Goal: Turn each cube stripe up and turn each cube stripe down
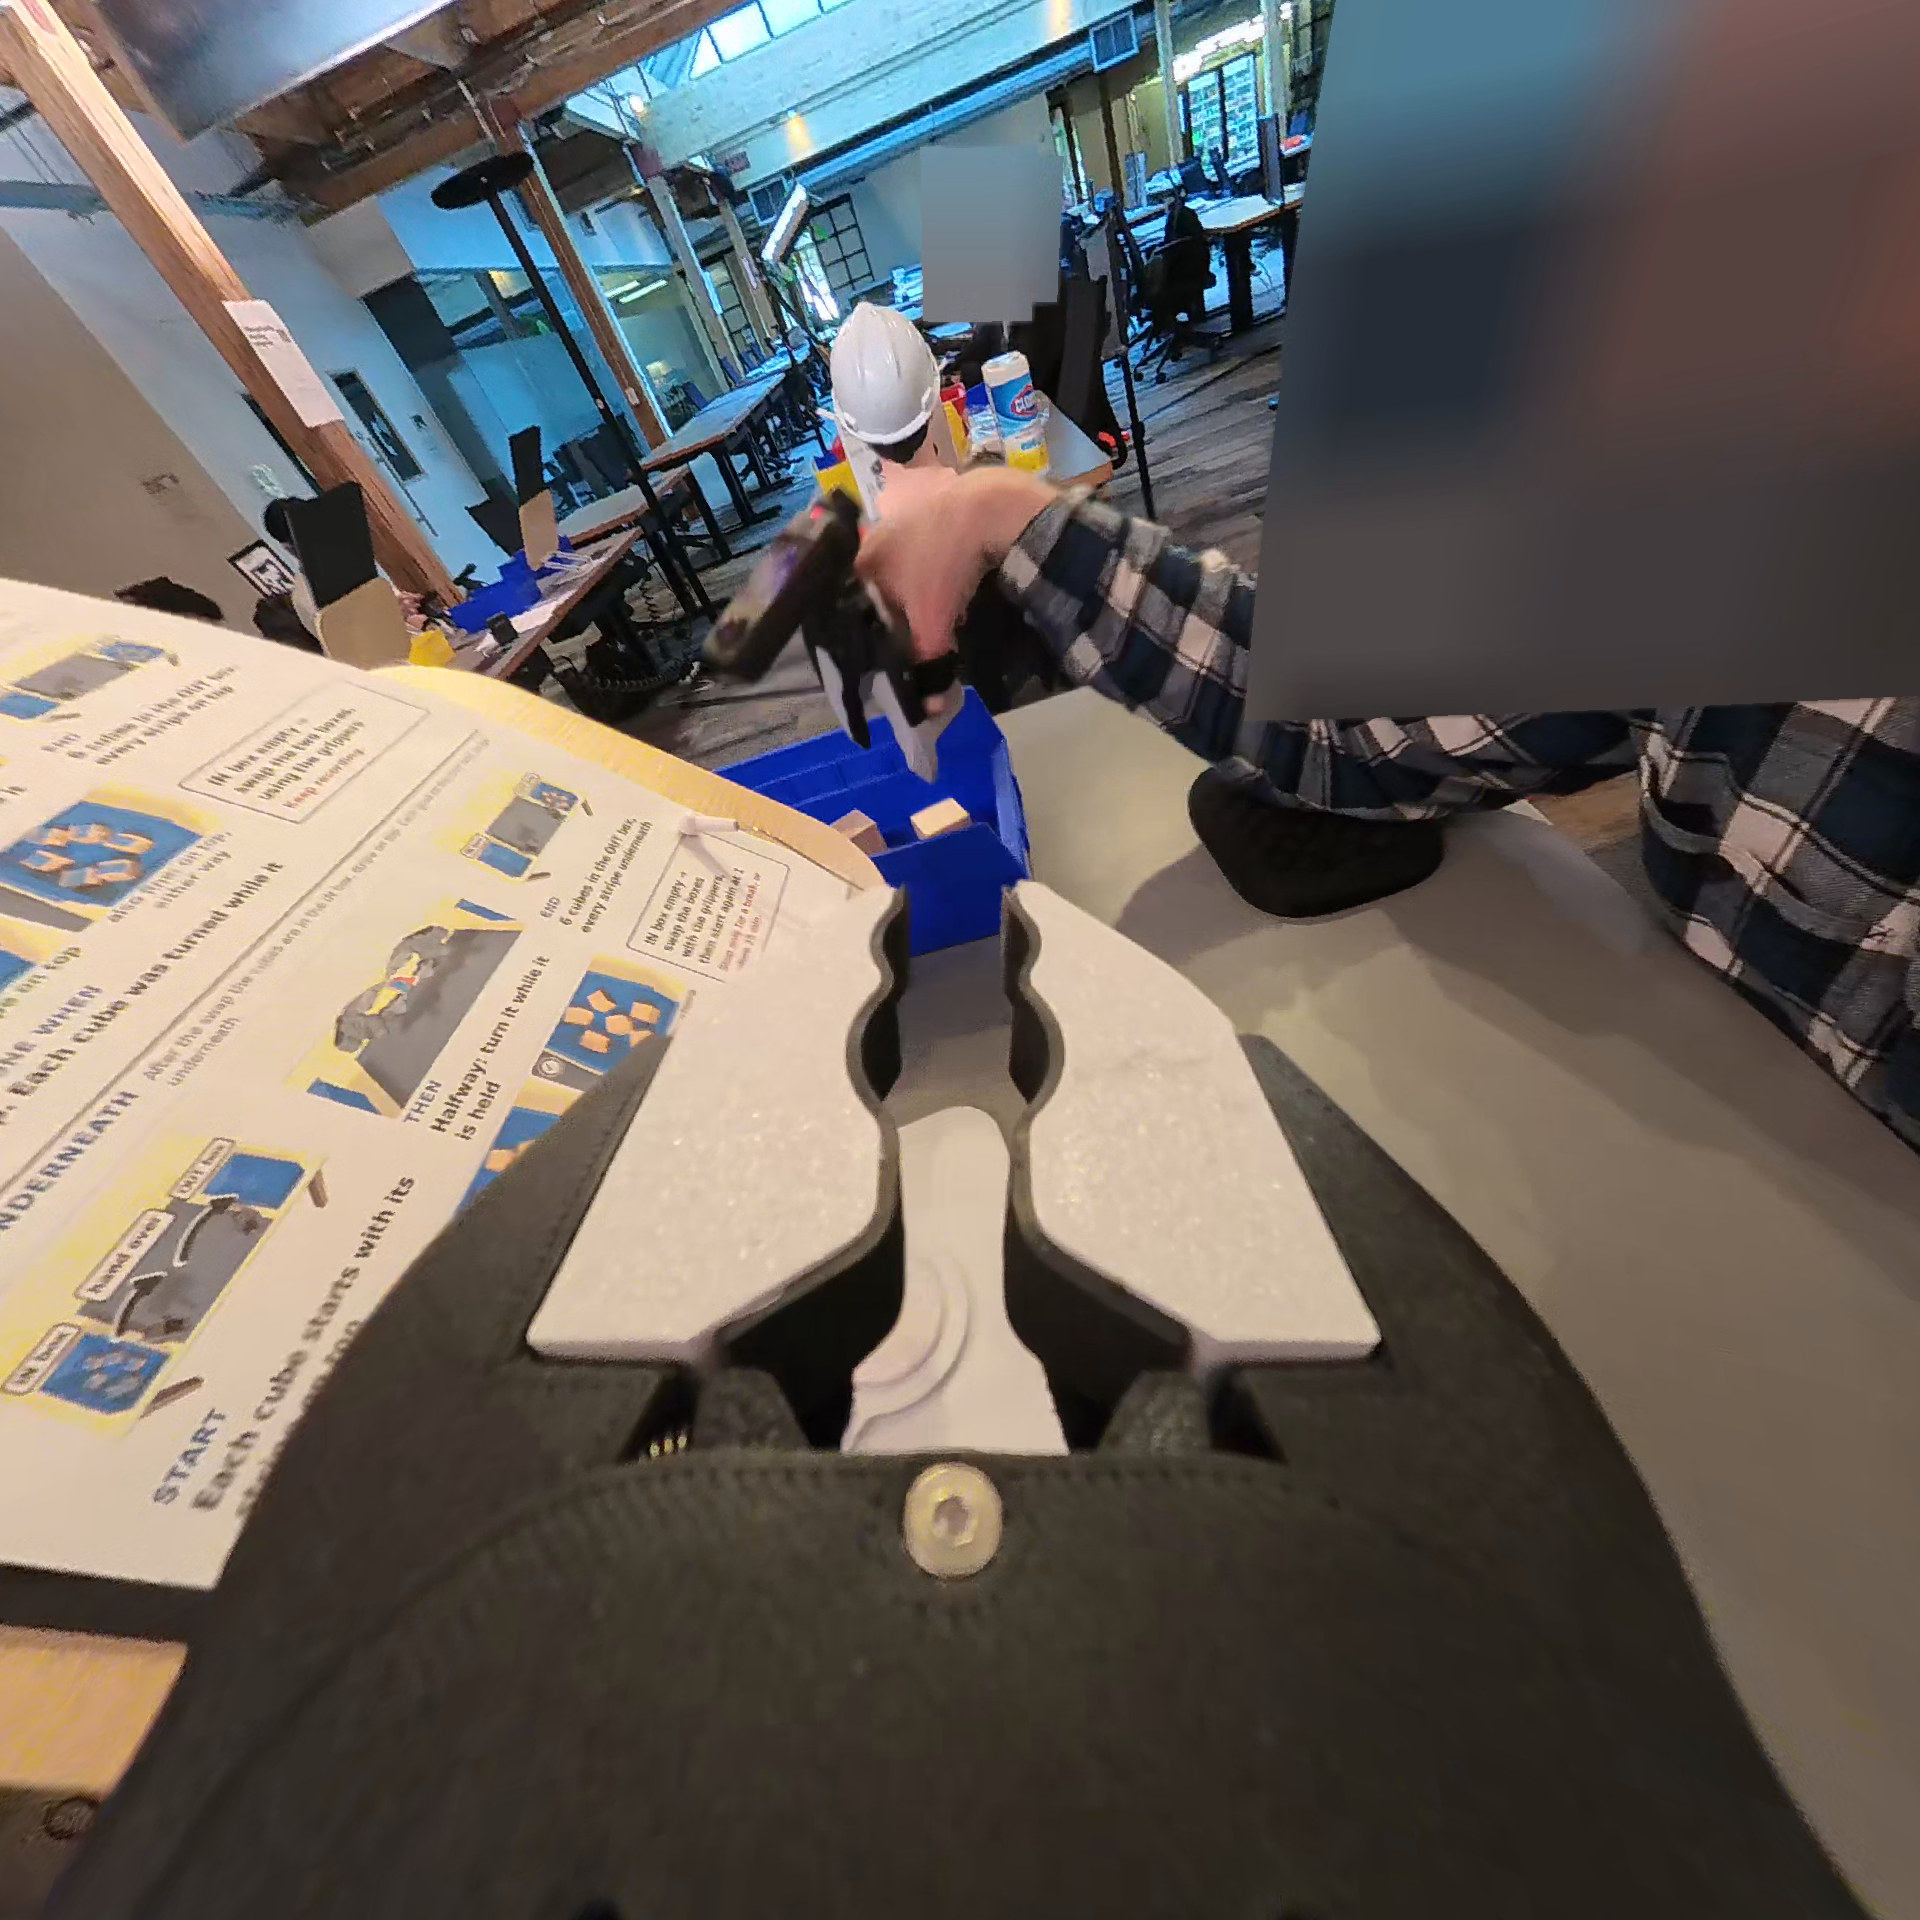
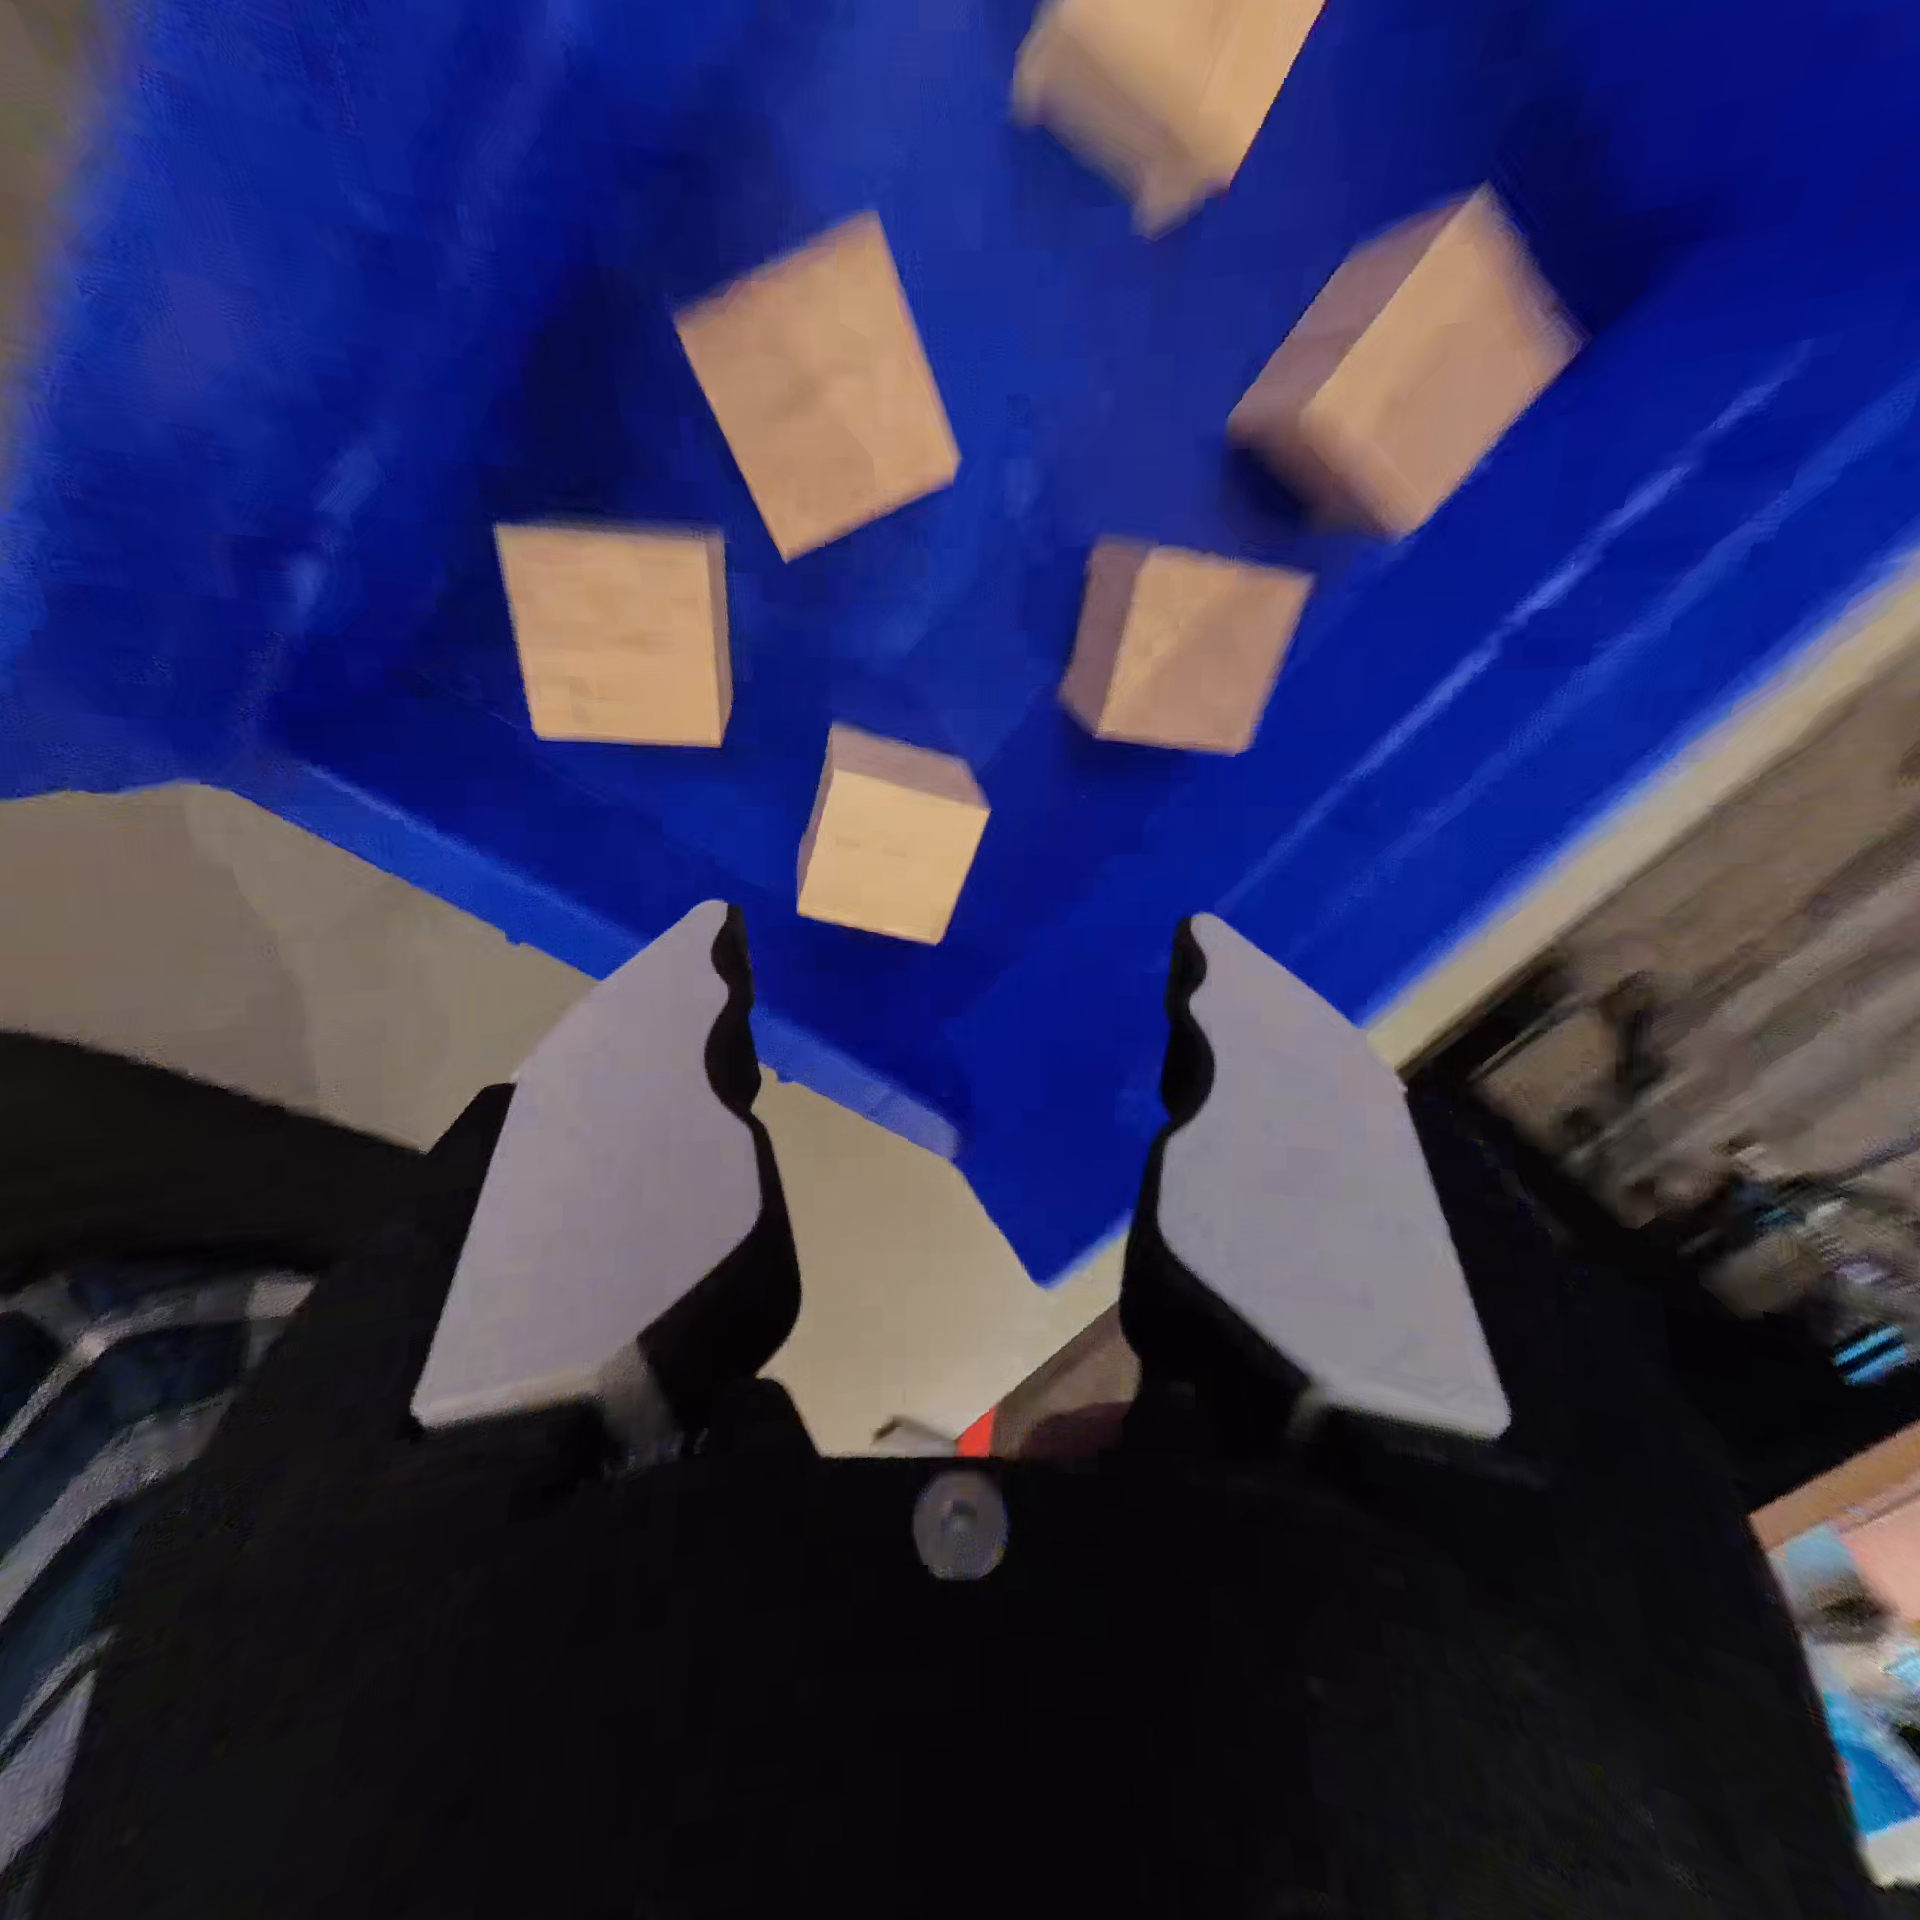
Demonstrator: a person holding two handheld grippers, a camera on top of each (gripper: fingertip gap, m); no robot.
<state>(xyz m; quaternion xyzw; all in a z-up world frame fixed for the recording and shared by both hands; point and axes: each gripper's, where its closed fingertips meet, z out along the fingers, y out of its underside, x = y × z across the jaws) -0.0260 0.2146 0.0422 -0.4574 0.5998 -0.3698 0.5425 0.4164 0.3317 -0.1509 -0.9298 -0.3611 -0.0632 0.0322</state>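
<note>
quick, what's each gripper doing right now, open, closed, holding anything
Left gripper: fingers slightly apart, holding nothing.
Right gripper: fingers wide open, empty, above the wooden cubes in the blue bin.

Printed sheet [image 1: 312, 935] and wipes canister [image 1: 1016, 410] bear writing

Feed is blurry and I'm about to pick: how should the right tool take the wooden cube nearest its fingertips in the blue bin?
Probably from straight above. The nearest wooden cube stands apart from the other cubes on the floor of the blue bin, so its side faces are free. The right tool is open, wider than the cube. Grip two opposite vertical faces, twisting slightly to square the fingers with its skewed pose.
</note>
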